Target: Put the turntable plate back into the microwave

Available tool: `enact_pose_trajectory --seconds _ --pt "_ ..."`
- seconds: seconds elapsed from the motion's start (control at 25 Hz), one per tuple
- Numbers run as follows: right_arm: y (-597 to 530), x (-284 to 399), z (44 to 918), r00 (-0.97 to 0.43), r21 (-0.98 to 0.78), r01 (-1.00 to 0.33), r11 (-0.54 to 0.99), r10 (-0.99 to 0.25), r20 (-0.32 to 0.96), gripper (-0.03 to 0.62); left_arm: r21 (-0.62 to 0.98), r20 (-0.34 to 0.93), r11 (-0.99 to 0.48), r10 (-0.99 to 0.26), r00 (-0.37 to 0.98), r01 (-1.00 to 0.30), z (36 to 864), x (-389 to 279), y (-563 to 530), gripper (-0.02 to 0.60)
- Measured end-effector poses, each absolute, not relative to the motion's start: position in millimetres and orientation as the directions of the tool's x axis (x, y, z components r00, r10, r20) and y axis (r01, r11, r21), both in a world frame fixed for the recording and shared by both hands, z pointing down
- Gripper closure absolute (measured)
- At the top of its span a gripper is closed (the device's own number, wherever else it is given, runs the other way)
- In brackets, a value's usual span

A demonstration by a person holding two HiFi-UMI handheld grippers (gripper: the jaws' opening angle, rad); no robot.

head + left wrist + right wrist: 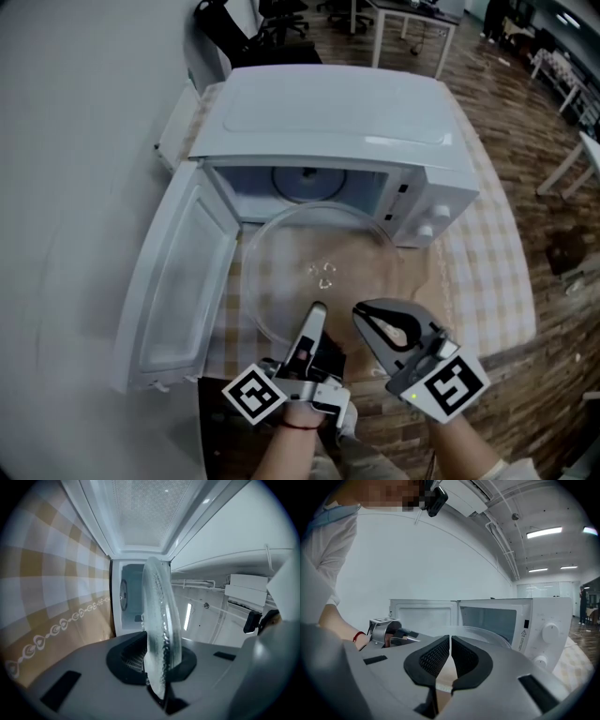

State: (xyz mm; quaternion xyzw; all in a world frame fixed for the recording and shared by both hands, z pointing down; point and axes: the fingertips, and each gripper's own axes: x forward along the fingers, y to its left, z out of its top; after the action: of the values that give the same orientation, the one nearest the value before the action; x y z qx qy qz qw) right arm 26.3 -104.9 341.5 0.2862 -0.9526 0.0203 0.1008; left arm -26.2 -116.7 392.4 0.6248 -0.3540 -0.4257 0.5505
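Pinching the glass turntable plate (291, 272) by its near rim, my left gripper (317, 311) holds it roughly level just in front of the open microwave (328, 112), over the checked tabletop (483, 272). My right gripper (364, 314) is clenched on nothing, just beside the left, both pointing toward the microwave's mouth.

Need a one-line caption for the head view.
Left gripper holds the glass turntable plate by its rim before the open microwave; right gripper shut, empty.

Clear glass turntable plate (309, 253) level before open white microwave (337, 112) (door (178, 281) wide)
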Motion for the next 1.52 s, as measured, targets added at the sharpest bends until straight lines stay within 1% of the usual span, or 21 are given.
enact_pose_trajectory --seconds 0.2,0.32,0.48,0.64,0.68,0.72,0.76,0.84,1.0,1.16,1.36,1.52 --pt "-114 18 342 -0.822 0.055 -0.537 0.842 -0.537 0.189 0.56 0.989 -0.145 -0.145 -0.914 0.379 0.029 396 -31 -133 0.558" --pt "-117 14 346 -0.826 0.097 -0.518 0.85 -0.526 0.203 0.559 0.989 -0.141 -0.145 -0.914 0.381 0.02 400 -36 -143 0.558" --pt "-123 12 360 -0.821 0.182 -0.458 0.87 -0.493 0.289 0.559 0.989 -0.141 -0.15 -0.913 0.383 0.008 403 -43 -158 0.558" --pt "-134 11 368 -0.798 0.346 -0.329 0.879 -0.455 0.397 0.557 0.987 -0.144 -0.158 -0.91 0.388 -0.004 405 -47 -174 0.558" --pt "-136 11 369 -0.789 0.385 -0.292 0.876 -0.448 0.422 0.545 0.987 -0.146 -0.161 -0.91 0.388 -0.007 406 -48 -178 0.558" --pt "-138 11 369 -0.778 0.418 -0.254 0.872 -0.441 0.448 0.505 0.986 -0.15 -0.165 -0.91 0.387 -0.006 407 -48 -181 0.558" --pt "-139 12 371 -0.765 0.447 -0.217 0.868 -0.436 0.475 0.442 0.986 -0.154 -0.169 -0.91 0.386 -0.003 407 -49 -185 0.558" --pt "-139 12 374 -0.737 0.498 -0.149 0.855 -0.432 0.52 0.43 0.985 -0.161 -0.173 -0.909 0.384 0.002 408 -49 -191 0.558" --pt "-142 9 386 -0.682 0.594 -0.053 0.803 -0.463 0.566 0.43 0.984 -0.164 -0.176 -0.908 0.386 0.003 411 -50 -204 0.558" --pt "-151 3 394 -0.633 0.685 0.01 0.728 -0.526 0.569 0.431 0.985 -0.157 -0.172 -0.912 0.378 -0.007 415 -54 -216 0.558" --pt "-155 -1 403 -0.588 0.727 0.086 0.682 -0.554 0.589 0.437 0.985 -0.161 -0.173 -0.916 0.367 0.001 418 -59 -225 0.557" --pt "-162 1 413 -0.524 0.749 0.161 0.643 -0.588 0.617 0.445 0.985 -0.166 -0.173 -0.916 0.366 0.013 418 -58 -227 0.558"
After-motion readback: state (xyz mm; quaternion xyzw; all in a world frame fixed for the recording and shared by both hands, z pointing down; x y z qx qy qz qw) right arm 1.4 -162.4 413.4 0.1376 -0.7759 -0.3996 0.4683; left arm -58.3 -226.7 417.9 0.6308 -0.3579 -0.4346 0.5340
